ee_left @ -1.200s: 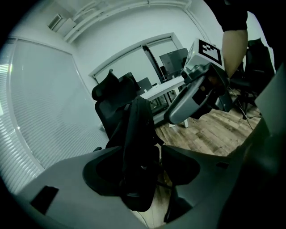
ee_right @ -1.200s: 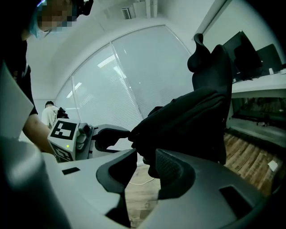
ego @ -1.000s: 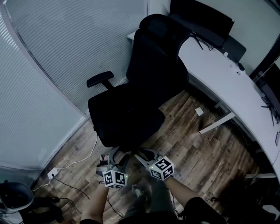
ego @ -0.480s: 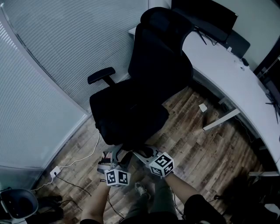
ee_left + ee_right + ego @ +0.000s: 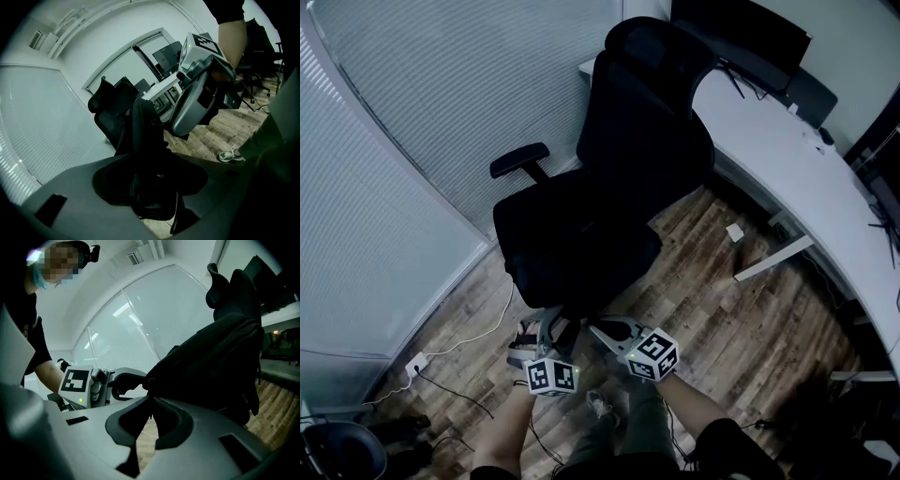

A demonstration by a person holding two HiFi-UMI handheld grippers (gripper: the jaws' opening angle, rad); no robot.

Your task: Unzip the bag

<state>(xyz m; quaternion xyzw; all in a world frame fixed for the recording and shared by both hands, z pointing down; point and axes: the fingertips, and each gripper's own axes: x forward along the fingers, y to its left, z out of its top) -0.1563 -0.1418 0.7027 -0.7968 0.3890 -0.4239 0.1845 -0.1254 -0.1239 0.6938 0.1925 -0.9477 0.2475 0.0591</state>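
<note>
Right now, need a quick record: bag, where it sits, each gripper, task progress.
bag: black, on the seat of the chair
chair: black office chair, beside a white desk
left gripper: fingers apart, have just been closing, bag fabric between them
right gripper: fingers closed, apparently pinching the bag's front edge
progress: too dark to tell whether the bag is open

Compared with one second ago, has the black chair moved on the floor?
No. The black chair stands as before beside the white desk.
</note>
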